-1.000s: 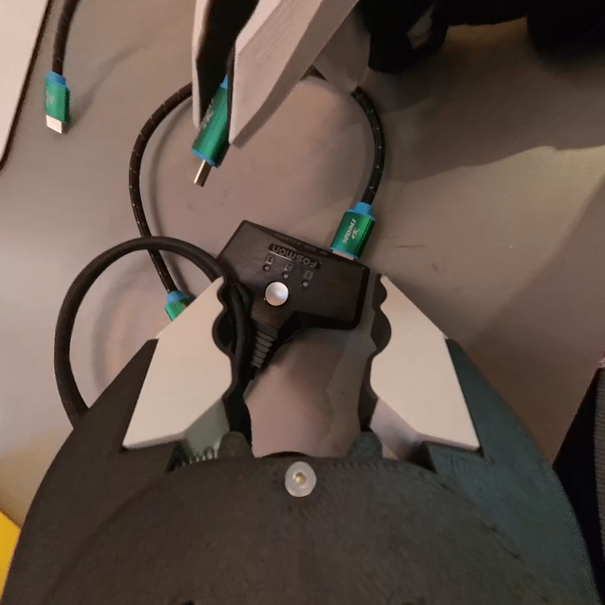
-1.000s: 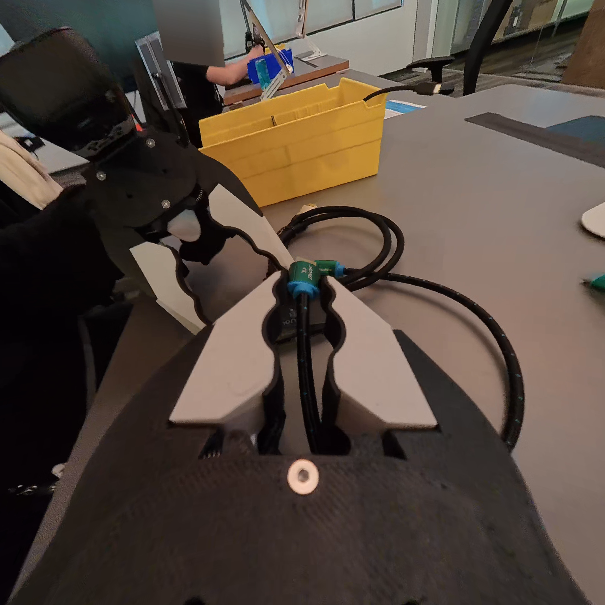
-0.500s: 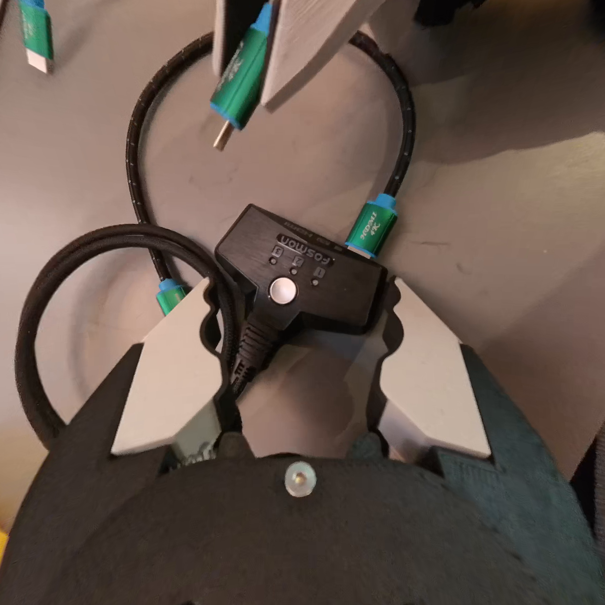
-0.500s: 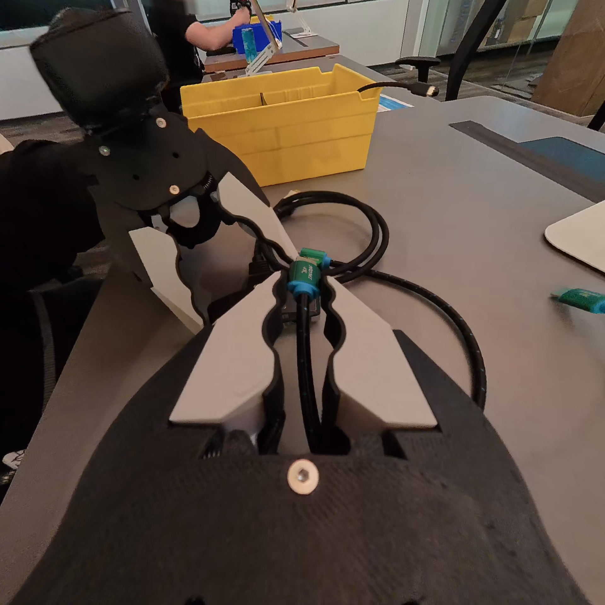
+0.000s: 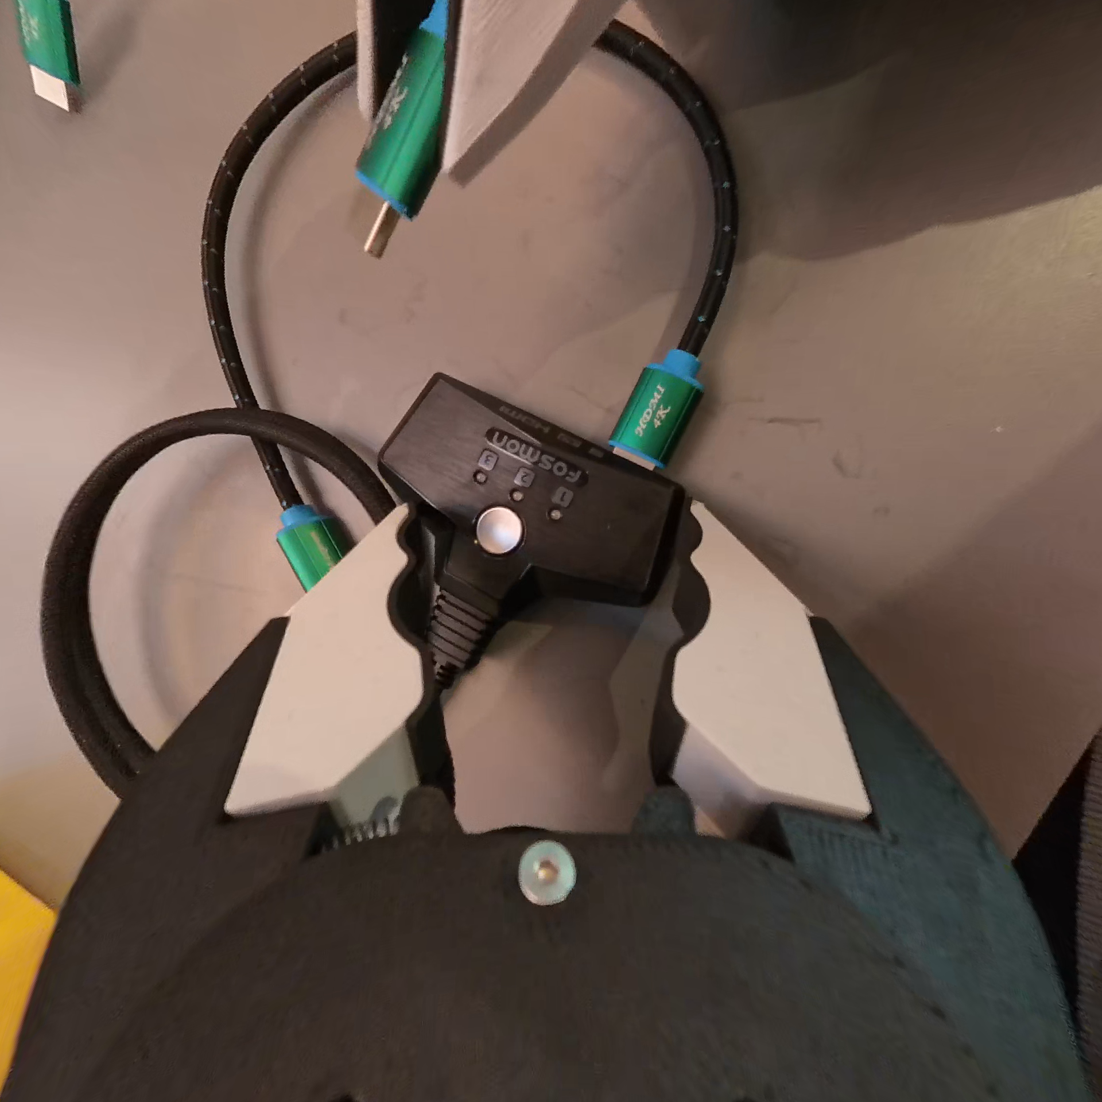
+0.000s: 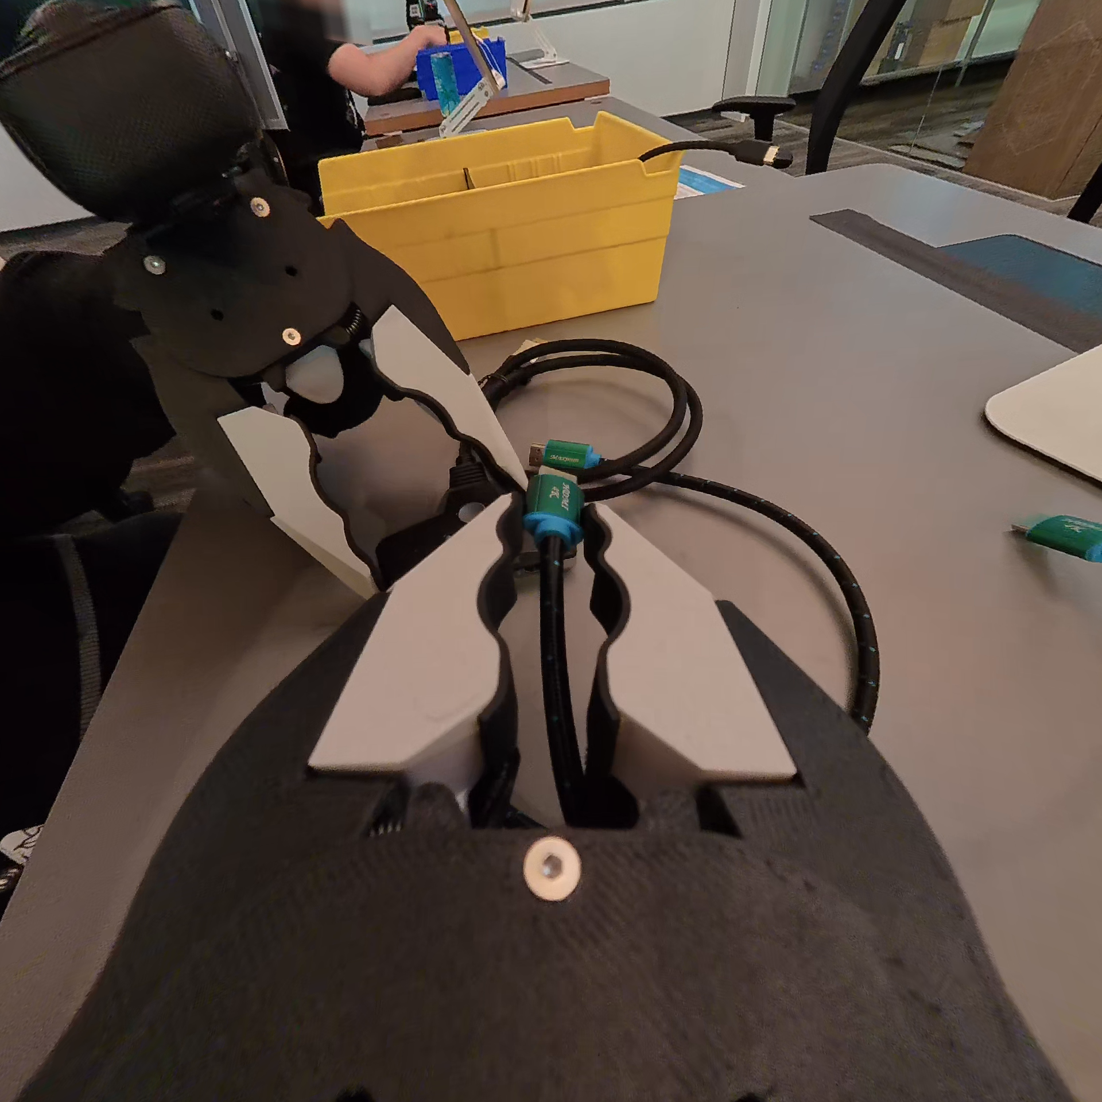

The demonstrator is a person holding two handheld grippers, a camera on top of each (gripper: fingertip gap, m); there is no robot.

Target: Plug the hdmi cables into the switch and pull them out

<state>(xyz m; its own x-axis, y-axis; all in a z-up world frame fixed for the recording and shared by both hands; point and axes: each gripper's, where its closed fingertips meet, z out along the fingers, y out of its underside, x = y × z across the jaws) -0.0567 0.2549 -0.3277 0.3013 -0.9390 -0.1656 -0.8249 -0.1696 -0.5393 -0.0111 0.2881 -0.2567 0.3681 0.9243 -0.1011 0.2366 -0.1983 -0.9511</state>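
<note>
Reaching in from the top of the left wrist view, the right gripper (image 5: 417, 107) is cut off by the frame edge, so only its pale fingers (image 5: 507, 77) show, clamped on a green HDMI plug (image 5: 402, 143) whose metal tip points down toward the switch (image 5: 536, 513) but hangs well apart from it. In the right wrist view that same plug (image 6: 551, 498) sits pinched at the fingertips, its braided cable (image 6: 557, 656) running back between the fingers, and the switch is almost wholly hidden behind them.

Compared with half a second ago, the held plug appears lower in the left wrist view and nearer the switch. The left gripper (image 5: 545, 548) has closed in: its fingers, which earlier stood beside the switch with gaps, now press both flanks of the black body, gripping it on the grey surface (image 5: 835, 298).

A second green plug (image 5: 653, 417) is seated in the far right port of the switch. A third plug (image 5: 310, 551) lies half hidden behind the left finger; whether it is inserted cannot be told. A fourth, loose plug (image 5: 50, 59) lies at the upper left, partly cut off. The switch's own thick black lead (image 5: 77, 596) loops out to the left. A yellow bin (image 6: 495, 226) stands beyond on the surface.
</note>
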